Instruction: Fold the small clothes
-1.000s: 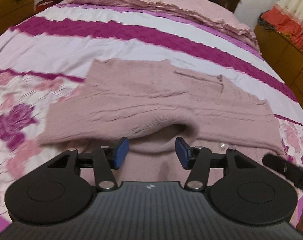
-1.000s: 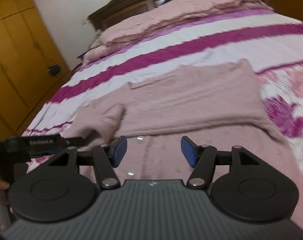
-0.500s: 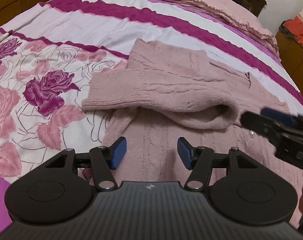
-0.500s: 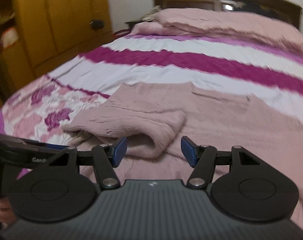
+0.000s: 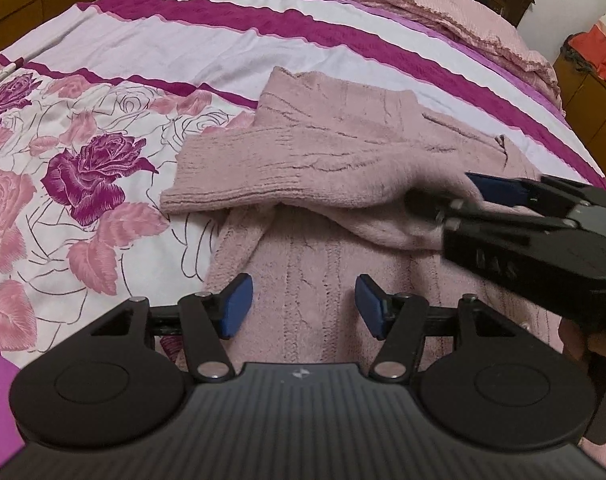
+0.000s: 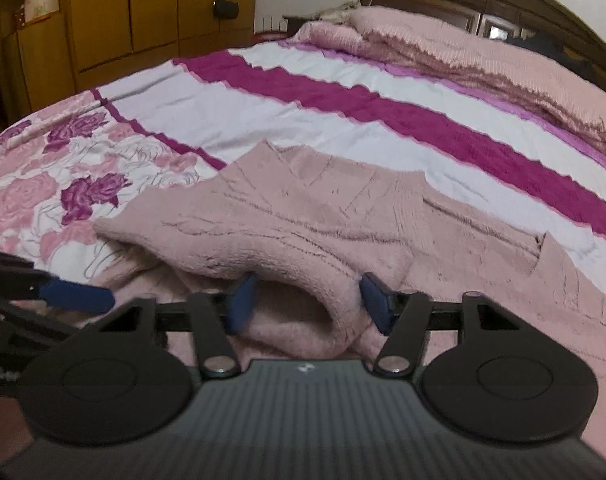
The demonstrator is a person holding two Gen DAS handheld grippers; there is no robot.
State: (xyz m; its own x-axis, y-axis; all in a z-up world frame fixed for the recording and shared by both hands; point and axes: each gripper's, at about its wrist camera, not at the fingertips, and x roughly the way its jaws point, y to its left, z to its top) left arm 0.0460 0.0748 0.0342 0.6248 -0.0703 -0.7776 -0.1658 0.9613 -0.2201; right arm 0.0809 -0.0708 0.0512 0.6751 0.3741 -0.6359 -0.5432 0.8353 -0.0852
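Observation:
A pink knitted sweater (image 5: 343,152) lies spread on the bed, with one sleeve folded across its body (image 6: 303,224). My left gripper (image 5: 303,304) hovers open over the sweater's lower body with nothing between its pads. My right gripper (image 6: 303,300) comes in from the right (image 5: 463,200), and the rolled fold of the sleeve (image 6: 303,296) sits between its blue pads. Its jaws are closing, and the fabric does not look squeezed. One blue finger (image 6: 75,296) of the left gripper shows at the left edge of the right wrist view.
The bedspread (image 5: 103,160) has a rose print near me and white and magenta stripes (image 6: 343,100) further back. A pink blanket (image 6: 503,64) lies at the dark headboard. Wooden wardrobes (image 6: 123,12) stand to the left, and a hand (image 5: 591,344) holds the right gripper.
The right gripper rolled level and moved in from the right until the sleeve's fold sat between its pads. The left gripper sank a little early on, then stayed open and still.

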